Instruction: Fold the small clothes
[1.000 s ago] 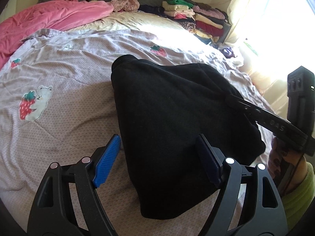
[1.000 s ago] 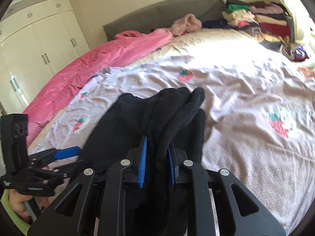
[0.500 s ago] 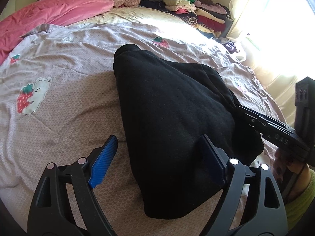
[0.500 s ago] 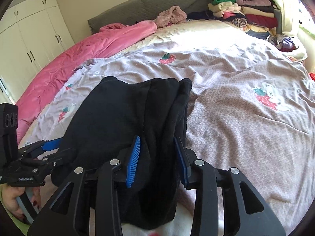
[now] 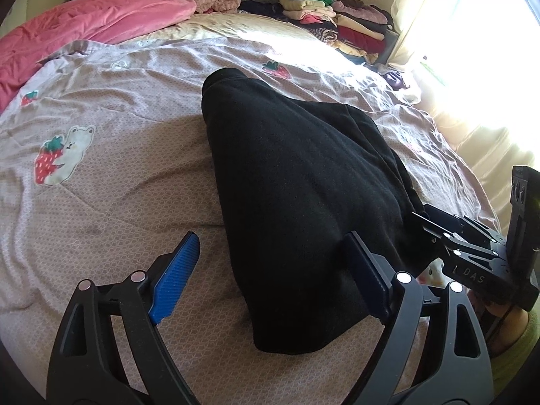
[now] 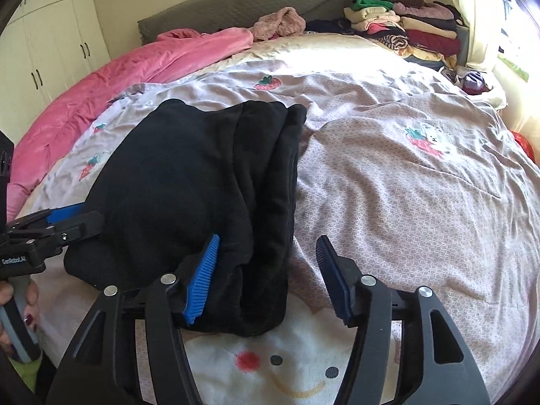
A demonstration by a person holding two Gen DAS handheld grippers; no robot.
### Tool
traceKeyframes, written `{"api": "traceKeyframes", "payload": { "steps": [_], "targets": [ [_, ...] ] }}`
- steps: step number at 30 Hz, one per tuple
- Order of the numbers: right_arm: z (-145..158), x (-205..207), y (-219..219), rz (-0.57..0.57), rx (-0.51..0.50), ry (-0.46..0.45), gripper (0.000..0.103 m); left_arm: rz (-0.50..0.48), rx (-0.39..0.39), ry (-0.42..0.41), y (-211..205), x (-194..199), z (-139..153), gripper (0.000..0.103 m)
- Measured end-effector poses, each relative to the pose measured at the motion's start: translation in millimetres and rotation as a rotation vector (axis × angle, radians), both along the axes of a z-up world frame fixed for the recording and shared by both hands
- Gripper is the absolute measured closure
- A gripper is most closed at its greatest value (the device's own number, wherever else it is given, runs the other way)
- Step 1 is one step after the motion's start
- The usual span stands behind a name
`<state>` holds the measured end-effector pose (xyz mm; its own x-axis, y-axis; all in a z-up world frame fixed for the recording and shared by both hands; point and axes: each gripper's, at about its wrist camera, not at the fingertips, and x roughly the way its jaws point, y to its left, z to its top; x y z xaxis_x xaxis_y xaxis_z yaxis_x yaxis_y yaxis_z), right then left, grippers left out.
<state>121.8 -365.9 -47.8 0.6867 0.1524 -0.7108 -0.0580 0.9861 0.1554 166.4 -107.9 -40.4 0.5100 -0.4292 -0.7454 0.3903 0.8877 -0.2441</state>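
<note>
Black garment [image 5: 303, 202] is lying folded on the bed [image 5: 111, 202]. Right claw [image 6: 266, 276] has just been opening, garment edge sitting loose between its pads. Left claw [image 5: 273, 270] is gaping wide, gripping nothing.

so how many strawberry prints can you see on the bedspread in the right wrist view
4: one strawberry print beyond the black garment, two left of it, one with a bear at right. The garment may hide more.

Far stacked clothes [image 6: 405, 23] too small to tell apart, wardrobe [image 6: 50, 47] cut by the edge
</note>
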Motion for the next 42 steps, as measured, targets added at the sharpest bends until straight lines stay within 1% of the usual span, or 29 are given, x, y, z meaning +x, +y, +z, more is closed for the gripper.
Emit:
{"api": "traceKeyframes", "payload": {
  "steps": [2, 3, 6, 7, 9, 10, 13, 18, 24, 27, 31, 34, 38, 42],
  "targets": [
    [3, -1, 0, -0.007, 0.007, -0.002, 0.045, 0.002, -0.001, -0.004, 2, -2, 1, 0.024],
    [5, -3, 1, -0.006, 0.003, -0.009, 0.043, 0.003, -0.003, -0.006, 2, -2, 3, 0.024],
    [13, -11, 4, -0.017, -0.027, -0.041, 0.027, 0.005, -0.011, -0.013, 7, -5, 8, 0.022],
    [15, -14, 4, -0.018, -0.026, -0.048, 0.025, 0.007, -0.013, -0.019, 9, -6, 9, 0.020],
    [18, -19, 4, -0.025, -0.032, -0.060, 0.023, 0.014, -0.017, -0.027, 12, -8, 13, 0.016],
    [20, -22, 5, -0.028, -0.037, -0.066, 0.019, 0.017, -0.019, -0.031, 14, -9, 16, 0.015],
    [27, -30, 5, -0.041, -0.047, -0.091, 0.014, 0.024, -0.022, -0.047, 20, -12, 22, 0.010],
    [43, -44, 7, -0.059, -0.065, -0.142, 0.007, 0.037, -0.010, -0.074, 27, -20, 33, 0.010],
    [57, -62, 10, -0.072, -0.071, -0.188, 0.005, 0.056, 0.026, -0.153, 34, -40, 51, 0.009],
    [62, -74, 13, -0.073, -0.083, -0.208, 0.005, 0.057, 0.024, -0.184, 38, -52, 60, 0.009],
    [70, -93, 15, -0.089, -0.065, -0.260, 0.005, 0.052, 0.035, -0.212, 41, -69, 65, 0.009],
    [74, -106, 16, -0.096, -0.053, -0.286, 0.005, 0.051, 0.056, -0.234, 44, -83, 68, 0.009],
    [75, -120, 17, -0.097, -0.055, -0.296, 0.004, 0.044, 0.065, -0.255, 48, -101, 68, 0.009],
    [73, -128, 18, -0.104, -0.053, -0.298, 0.005, 0.041, 0.064, -0.250, 52, -115, 63, 0.009]
  ]
}}
